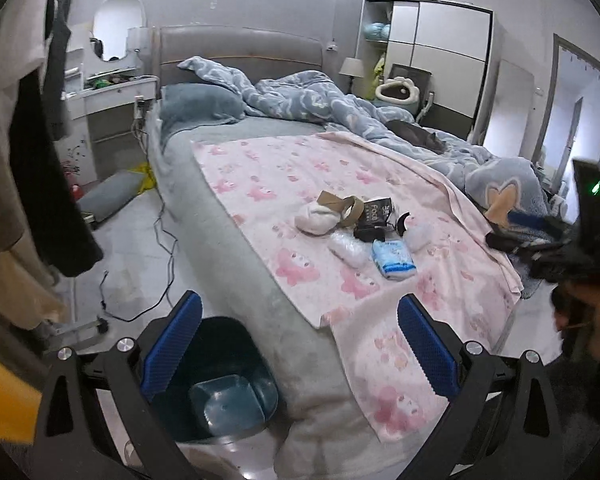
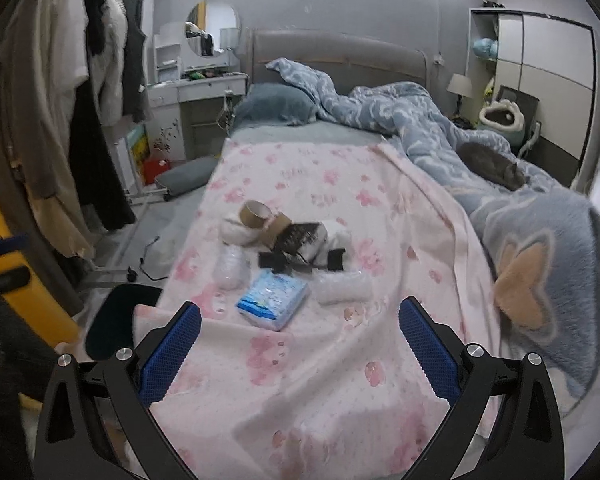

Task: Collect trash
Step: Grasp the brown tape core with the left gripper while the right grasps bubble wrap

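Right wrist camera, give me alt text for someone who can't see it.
The open right gripper hovers, holding nothing, over a pink patterned blanket on a bed, facing a small pile of trash: a blue tissue pack, crumpled clear plastic, cardboard tape rolls and dark packaging. A rumpled blue duvet lies to the right.

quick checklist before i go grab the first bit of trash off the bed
1. Left gripper open and holding nothing: ok.
2. Right gripper open and holding nothing: ok.
3. Trash bin within view, open-topped, beside the bed on the floor: ok.
4. Blue tissue pack nearest the right gripper, lying alone on the pink blanket, nothing on top: ok.
5. Dark packet free to lift: not ok, it sits tangled with the tape roll and black pieces.
6. Cat on the blue duvet, clear of the pile: ok.
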Tool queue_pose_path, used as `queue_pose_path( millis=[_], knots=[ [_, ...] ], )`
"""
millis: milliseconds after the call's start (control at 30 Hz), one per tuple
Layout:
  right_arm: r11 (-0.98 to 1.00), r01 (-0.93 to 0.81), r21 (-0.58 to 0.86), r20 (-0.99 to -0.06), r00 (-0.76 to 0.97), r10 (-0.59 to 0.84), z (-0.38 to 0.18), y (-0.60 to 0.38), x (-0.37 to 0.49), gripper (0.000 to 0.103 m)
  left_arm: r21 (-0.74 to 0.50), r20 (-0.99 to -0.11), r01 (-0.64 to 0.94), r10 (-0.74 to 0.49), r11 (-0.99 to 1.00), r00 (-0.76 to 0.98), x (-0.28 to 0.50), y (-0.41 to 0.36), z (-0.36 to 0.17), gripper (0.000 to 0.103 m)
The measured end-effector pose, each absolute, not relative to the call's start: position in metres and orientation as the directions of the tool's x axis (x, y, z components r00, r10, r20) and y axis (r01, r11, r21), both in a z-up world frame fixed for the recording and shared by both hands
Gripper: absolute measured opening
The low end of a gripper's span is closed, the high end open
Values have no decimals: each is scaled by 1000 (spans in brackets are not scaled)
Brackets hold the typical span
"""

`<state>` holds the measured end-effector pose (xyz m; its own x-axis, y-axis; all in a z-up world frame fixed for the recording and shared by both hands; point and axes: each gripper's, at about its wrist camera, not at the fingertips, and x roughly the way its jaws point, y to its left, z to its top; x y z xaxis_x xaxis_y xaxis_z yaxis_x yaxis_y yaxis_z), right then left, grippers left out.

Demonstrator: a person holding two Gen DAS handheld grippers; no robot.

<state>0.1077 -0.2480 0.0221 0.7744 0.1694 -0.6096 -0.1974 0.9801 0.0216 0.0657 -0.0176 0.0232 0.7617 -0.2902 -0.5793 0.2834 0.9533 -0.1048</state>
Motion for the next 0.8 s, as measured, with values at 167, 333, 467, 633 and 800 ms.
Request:
queue_pose_path(
  millis=[167,333,467,633,800],
  knots=[
    [984,-164,73,-640,748,172,-3,-262,137,100,-110,-586,318,-320,942,745,101,-22,19,100],
    [986,-168,15,-651,746,138,-10,-264,165,88,-42,-581,389,-339,920,740,134,-33,12,100],
    [986,-169,12,-676,725,132,-26,-270,186,84,-84,-571,438,-404,895,714,158,-35,8,100],
    [982,-190,9,-701,699,142,-44,-271,200,84,-40,-551,442,-389,896,739,186,-37,-3,100],
    [982,-187,36,-701,695,158,-52,-272,216,84,-51,-583,463,-403,885,706,214,-44,-13,99]
  ],
)
